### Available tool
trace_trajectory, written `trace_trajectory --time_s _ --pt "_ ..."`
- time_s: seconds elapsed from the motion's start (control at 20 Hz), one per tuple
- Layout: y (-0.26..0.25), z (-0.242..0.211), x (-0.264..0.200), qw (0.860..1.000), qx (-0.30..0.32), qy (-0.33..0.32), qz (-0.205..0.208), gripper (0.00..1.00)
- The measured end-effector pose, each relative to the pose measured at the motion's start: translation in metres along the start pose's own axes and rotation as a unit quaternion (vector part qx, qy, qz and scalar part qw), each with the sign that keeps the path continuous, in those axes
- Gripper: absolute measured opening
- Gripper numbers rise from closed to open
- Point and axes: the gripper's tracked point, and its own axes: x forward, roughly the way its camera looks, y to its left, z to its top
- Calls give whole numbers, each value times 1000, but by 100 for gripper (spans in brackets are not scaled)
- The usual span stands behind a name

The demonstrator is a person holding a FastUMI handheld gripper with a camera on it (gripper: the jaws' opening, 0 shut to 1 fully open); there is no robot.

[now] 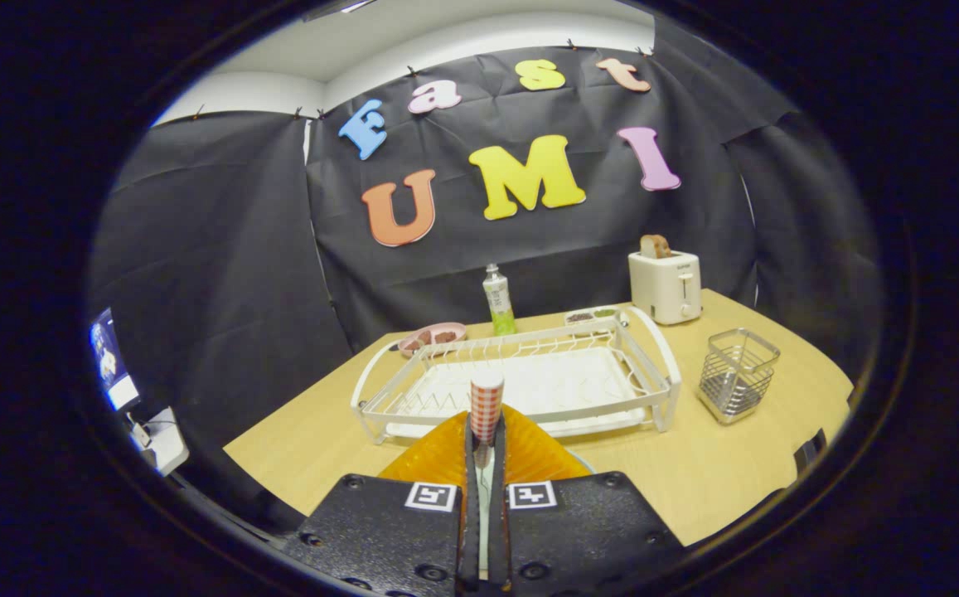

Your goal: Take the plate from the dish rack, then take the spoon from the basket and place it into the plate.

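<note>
Two tongs [485,452] squeezed tight on spoon [486,406] (checked handle up), hanging over orange plate [529,454] on surface [719,464], in front of empty dish rack [520,377]. Basket [736,375] off beside rack. Probably held high for dropping into plate.

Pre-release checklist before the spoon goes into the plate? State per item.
1. Plate off the rack: ok. The orange plate lies on the table, in front of the white dish rack.
2. Spoon out of the basket: ok. The checked-handle spoon is at the gripper, and the wire basket stands beyond, to the right of the rack.
3. Grip: ok. The jaws look shut on the spoon from both sides.
4. Spoon over the plate: ok. The plate shows on both sides of the jaws.
5. Gap between spoon and plate: cannot tell.
</note>
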Motion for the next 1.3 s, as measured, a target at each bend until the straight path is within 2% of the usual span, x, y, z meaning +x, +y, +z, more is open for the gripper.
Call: trace_trajectory --time_s 0.3,0.75,1.0,1.05,1.1,1.3 --pt "-2 -3 18 1000 10 11 -4 11" --pt "-6 -10 29 999 32 32 12 19" --pt "-21 2 25 1000 19 5 -18 90" --pt "-20 4 23 1000 13 0 -21 97" --pt "-21 6 20 1000 8 -6 -23 99" --pt "-19 23 8 999 -10 -39 -32 100"
